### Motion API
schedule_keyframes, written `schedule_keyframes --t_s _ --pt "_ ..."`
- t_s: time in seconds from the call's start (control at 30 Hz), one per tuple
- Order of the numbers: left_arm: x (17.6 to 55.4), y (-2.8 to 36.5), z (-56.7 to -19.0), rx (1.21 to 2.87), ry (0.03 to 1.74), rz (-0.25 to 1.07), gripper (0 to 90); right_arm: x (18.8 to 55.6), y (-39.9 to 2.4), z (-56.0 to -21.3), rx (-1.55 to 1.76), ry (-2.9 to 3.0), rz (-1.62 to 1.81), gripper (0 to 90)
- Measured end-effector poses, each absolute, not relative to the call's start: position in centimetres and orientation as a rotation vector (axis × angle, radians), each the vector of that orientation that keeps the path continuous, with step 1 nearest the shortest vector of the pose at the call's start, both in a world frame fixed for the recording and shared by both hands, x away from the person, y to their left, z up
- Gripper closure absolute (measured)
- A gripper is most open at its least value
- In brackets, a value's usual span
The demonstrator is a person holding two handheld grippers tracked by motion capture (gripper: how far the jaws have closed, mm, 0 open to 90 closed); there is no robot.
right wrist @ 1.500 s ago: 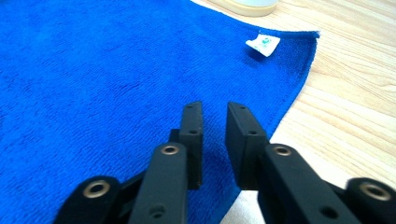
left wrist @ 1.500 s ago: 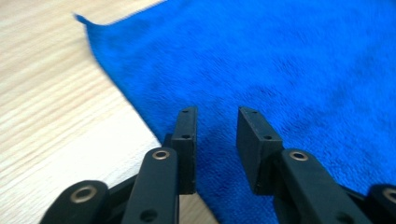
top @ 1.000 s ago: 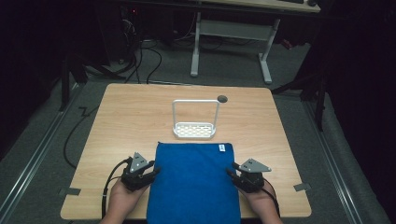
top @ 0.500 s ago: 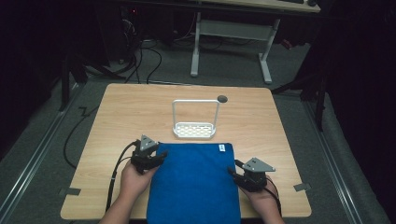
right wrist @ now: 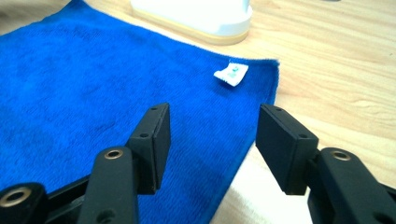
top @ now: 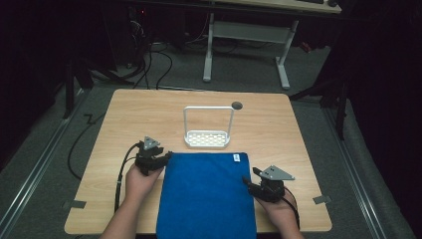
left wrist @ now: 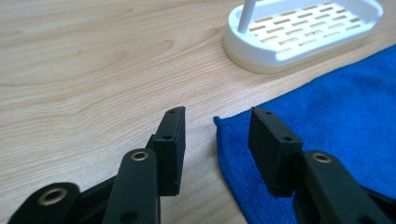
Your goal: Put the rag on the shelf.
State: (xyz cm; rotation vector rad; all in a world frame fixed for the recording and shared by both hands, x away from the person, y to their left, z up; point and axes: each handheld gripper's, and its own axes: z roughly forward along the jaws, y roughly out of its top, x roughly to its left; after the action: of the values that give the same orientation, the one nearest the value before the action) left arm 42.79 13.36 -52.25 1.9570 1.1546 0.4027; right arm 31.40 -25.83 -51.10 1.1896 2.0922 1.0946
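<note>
A blue towel (top: 206,194) lies flat on the near half of the wooden table (top: 139,114), with a white label (top: 237,157) at its far right corner. My left gripper (top: 167,158) is at the towel's far left corner. Its jaws have just been closing and stand open, with the corner (left wrist: 222,123) between them and untouched. My right gripper (top: 247,180) rests at the towel's right edge. Its jaws have just been opening and stand open astride that edge (right wrist: 243,140), gripping nothing. The label (right wrist: 230,73) lies just beyond them.
A white slotted rack (top: 208,138) with a tall wire handle stands just past the towel's far edge, close to both grippers' reach (left wrist: 299,32) (right wrist: 191,14). A round cable hole (top: 237,105) is behind it. Bare wood spreads left, right and far.
My left gripper has moved away from me along the towel's left edge, up to its far left corner. The right hand has stayed where it was.
</note>
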Motion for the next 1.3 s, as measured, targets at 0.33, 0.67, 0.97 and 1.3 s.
schedule_keyframes --t_s 0.33,0.67,0.97,1.3 --pt "43.5 13.0 -53.4 1.963 1.169 0.344 57.3 34.1 -26.3 -50.6 1.285 2.016 1.082 48.8" --pt "43.4 11.3 -53.3 2.006 1.128 0.367 58.2 39.0 -26.3 -51.4 1.368 2.033 0.999 57.4" --pt "43.3 11.6 -53.4 1.984 1.161 0.361 77.8 40.0 -25.3 -52.5 1.402 2.060 0.979 68.7" --pt "42.8 11.7 -53.3 1.972 1.138 0.377 88.9 39.1 -24.6 -52.3 1.330 2.061 1.043 88.5"
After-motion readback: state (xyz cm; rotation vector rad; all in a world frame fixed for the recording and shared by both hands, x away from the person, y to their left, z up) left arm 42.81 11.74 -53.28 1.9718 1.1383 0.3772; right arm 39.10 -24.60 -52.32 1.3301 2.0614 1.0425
